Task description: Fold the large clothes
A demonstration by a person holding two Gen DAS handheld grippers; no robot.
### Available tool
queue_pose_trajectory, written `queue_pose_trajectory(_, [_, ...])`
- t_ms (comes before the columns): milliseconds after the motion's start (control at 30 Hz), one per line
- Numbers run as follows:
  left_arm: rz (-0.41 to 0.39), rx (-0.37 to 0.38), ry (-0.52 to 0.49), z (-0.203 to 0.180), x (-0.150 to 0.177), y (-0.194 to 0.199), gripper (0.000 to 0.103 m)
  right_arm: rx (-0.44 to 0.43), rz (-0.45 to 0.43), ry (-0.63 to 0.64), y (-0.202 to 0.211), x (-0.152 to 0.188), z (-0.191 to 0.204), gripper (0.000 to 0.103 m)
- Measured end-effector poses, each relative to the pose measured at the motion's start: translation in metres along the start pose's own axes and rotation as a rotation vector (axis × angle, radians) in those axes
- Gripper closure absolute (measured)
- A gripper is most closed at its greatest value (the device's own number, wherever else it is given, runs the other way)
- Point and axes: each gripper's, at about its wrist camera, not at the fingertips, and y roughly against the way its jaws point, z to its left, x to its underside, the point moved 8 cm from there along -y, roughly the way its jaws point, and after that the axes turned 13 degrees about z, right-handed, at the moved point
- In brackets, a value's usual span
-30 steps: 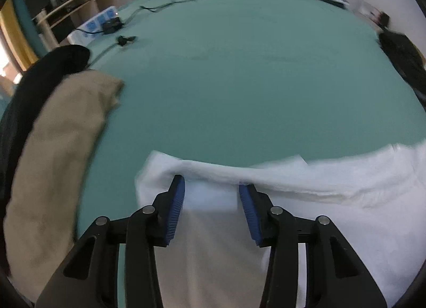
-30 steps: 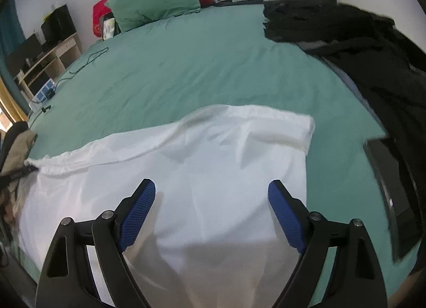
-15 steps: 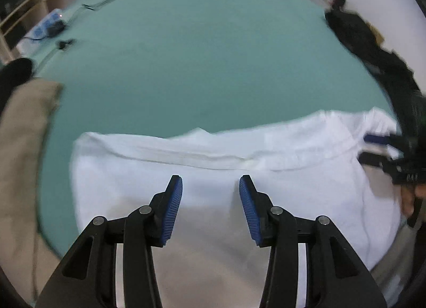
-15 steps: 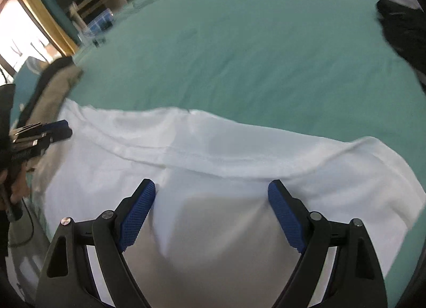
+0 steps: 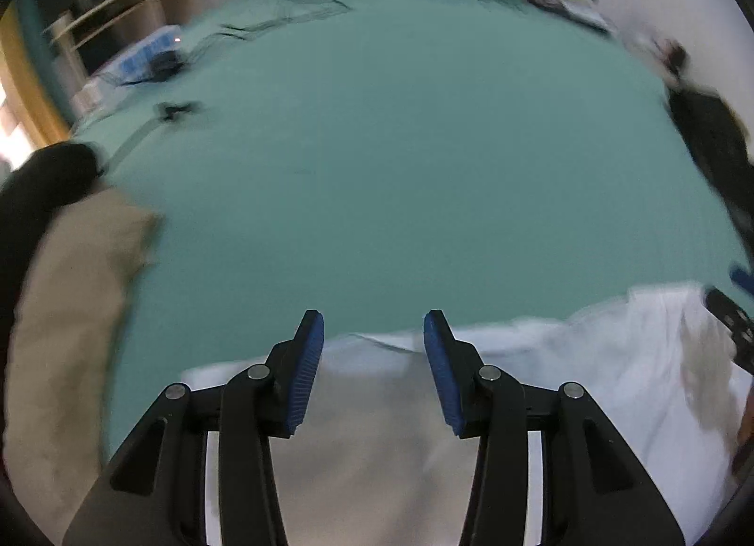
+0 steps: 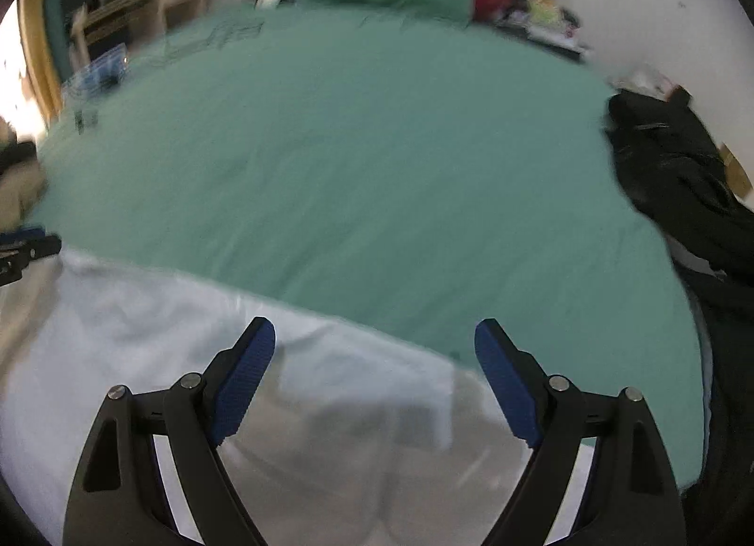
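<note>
white garment [image 5: 542,385] now flat on bed [image 5: 400,169]; left gripper [image 5: 373,369] and right gripper [image 6: 374,378] withdrawn, jaws open, empty: fold laid.

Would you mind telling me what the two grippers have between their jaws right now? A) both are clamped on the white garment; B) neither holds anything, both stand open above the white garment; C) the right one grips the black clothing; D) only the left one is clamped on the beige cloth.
B: the left gripper and the right gripper both show a clear gap between their jaws, with the white garment lying loose beneath them on the green bed.
</note>
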Motion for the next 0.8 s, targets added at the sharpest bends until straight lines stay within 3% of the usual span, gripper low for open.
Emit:
queue_pose_trajectory(133, [-0.043,-0.049,0.071,0.056,0.014,0.027,0.056,-0.003,-0.056,-0.093,0.036,0.019,-0.03,0.016])
queue_pose_trajectory(267, [0.007,-0.05,0.108,0.103,0.049,0.024,0.056,0.051,-0.063,-0.181,0.053,0.071,-0.072,0.016])
queue_pose_trajectory(400, [0.069,-0.02,0.062,0.101,0.075,0.01,0.056,0.076,-0.028,-0.277,0.049,0.124,-0.109,0.016])
queue_pose_trajectory(500, [0.114,-0.002,0.068,0.097,0.075,-0.01,0.056,-0.002,0.043,-0.386,0.032,0.15,-0.133,0.017])
queue_pose_trajectory(600, [0.092,0.002,0.08,0.092,0.059,-0.019,0.056,-0.054,0.052,-0.462,0.023,0.151,-0.154,0.018])
queue_pose_trajectory(633, [0.082,0.015,0.084,0.089,0.053,-0.021,0.056,-0.052,0.051,-0.461,0.021,0.148,-0.157,0.022])
queue_pose_trajectory(700, [0.065,0.006,0.07,0.087,0.043,-0.026,0.057,-0.048,0.071,-0.455,0.012,0.146,-0.159,0.047])
queue_pose_trajectory(733, [0.051,-0.007,0.069,0.089,0.038,-0.028,0.064,-0.035,0.085,-0.444,0.006,0.142,-0.158,0.047])
queue_pose_trajectory(767, [0.041,-0.02,0.08,0.092,0.034,-0.028,0.087,-0.017,0.079,-0.435,0.004,0.139,-0.16,0.047])
queue_pose_trajectory(800, [0.037,-0.044,0.109,0.096,0.032,-0.028,0.094,0.003,0.072,-0.422,0.002,0.134,-0.162,0.047])
